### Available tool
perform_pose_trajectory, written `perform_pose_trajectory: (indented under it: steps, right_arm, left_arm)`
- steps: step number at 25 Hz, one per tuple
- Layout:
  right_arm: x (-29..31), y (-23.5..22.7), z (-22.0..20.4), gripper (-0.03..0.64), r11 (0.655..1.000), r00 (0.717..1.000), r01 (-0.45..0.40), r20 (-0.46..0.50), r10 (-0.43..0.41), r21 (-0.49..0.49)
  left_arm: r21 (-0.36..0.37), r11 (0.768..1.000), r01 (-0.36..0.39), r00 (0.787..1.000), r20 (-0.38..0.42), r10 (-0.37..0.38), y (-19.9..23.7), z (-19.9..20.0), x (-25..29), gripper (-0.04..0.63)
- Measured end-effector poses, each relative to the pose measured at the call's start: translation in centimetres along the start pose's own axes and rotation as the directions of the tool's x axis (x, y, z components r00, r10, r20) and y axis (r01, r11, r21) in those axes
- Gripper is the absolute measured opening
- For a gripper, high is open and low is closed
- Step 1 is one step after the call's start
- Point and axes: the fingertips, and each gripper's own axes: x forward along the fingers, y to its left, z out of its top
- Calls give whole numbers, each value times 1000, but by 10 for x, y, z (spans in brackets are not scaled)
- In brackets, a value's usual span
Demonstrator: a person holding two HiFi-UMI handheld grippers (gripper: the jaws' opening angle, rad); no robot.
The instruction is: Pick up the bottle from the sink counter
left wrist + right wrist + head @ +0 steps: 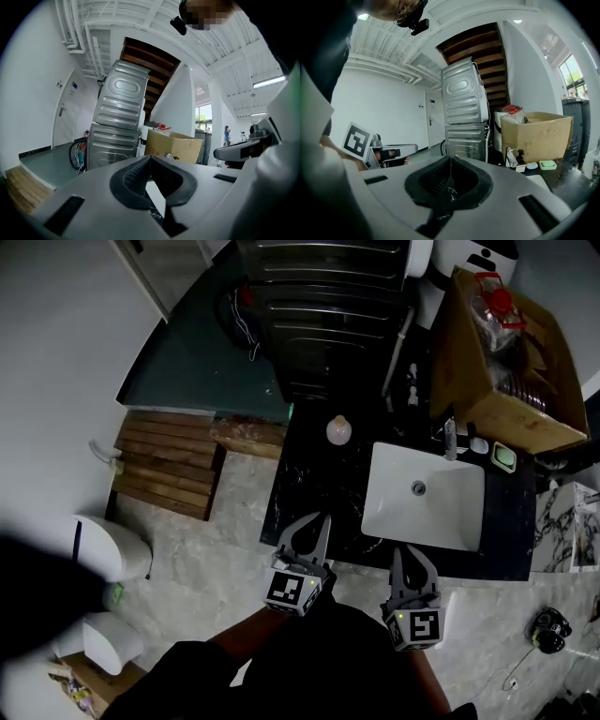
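A dark counter [309, 479] with a white sink [450, 521] set in it stands on a pale stone floor. The left gripper [316, 526] has its jaws pressed together on nothing, and the right gripper [412, 559] is closed and empty too. The bottle [338, 430], pale pink and round-topped from above, stands on the counter ahead of the left tips and apart from them, left of the sink. Both grippers point forward, nearly level, side by side at the counter's near edge, the right one before the sink's front rim. Beyond the right tips, a cardboard box [506, 381] holds clear plastic items, one with a red lid.
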Motion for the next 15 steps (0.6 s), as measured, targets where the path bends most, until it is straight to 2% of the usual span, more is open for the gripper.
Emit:
perform_pose_trajectory:
  steps: [6, 15]
  right_arm:
    - [49, -3, 13, 40, 1000, 1000, 4, -14, -5, -17]
    - [88, -24, 16, 40, 997, 997, 72, -18, -72, 2]
  left_arm:
    - [-45, 999, -15, 1000, -18, 14, 42, -2, 27, 15]
    - [-40, 999, 9, 999, -42, -10, 75, -8, 70, 15]
